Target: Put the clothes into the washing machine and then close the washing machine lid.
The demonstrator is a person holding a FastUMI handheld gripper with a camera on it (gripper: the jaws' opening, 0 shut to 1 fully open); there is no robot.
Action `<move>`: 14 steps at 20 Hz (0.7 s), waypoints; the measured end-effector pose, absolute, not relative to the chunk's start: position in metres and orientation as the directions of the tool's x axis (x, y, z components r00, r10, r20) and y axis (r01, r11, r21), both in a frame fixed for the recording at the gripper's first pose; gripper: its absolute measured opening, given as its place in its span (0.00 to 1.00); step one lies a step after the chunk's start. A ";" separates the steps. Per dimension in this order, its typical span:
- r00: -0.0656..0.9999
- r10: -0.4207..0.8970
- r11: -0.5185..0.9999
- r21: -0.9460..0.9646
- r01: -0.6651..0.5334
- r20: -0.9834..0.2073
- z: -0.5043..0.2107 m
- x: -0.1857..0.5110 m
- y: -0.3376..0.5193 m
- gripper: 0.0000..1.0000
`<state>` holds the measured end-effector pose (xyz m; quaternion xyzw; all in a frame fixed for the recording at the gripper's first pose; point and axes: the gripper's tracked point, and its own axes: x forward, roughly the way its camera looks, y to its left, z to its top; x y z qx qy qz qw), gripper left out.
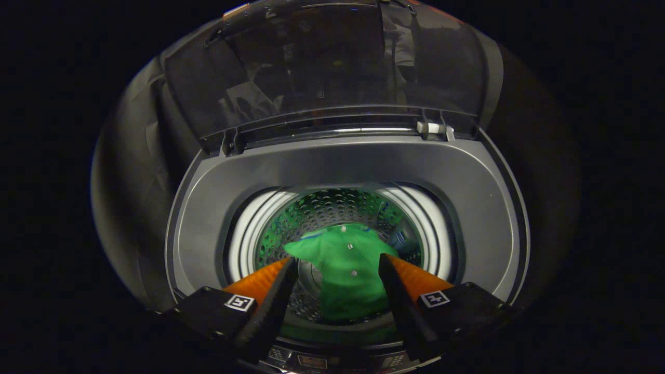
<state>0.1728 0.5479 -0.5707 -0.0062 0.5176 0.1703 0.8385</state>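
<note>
1. The washing machine point(343, 171), a top-loader, stands open below the gripper, its grey top deck ringing the round mouth of the drum point(332, 208).
2. Its dark see-through lid point(332, 57) is raised and leans back on its rear hinges, beyond the drum mouth.
3. A green buttoned shirt point(345, 265) lies inside the perforated drum, seen between the jaws and below them; whether it rests on the drum floor or hangs part way I cannot tell.
4. The gripper point(337, 272) points steeply down into the drum mouth. The jaws stand apart with a clear gap, and the shirt looks free of both, though contact at its edges is hard to rule out.
5. Judged from this, the loading step looks done or nearly done.
6. The next move calls for lifting clear of the mouth, reaching back to the lid's free edge and swinging it forward and down until it seats.
</note>
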 end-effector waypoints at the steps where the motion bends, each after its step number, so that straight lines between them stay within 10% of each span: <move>1: 0.411 0.283 0.941 0.168 -0.294 -0.867 -0.567 0.173 0.547 0.86; 2: 0.417 0.289 0.939 0.171 -0.297 -0.862 -0.562 0.173 0.548 0.99; 14: 0.717 0.437 0.899 0.267 -0.346 -0.543 -0.366 0.224 0.553 0.99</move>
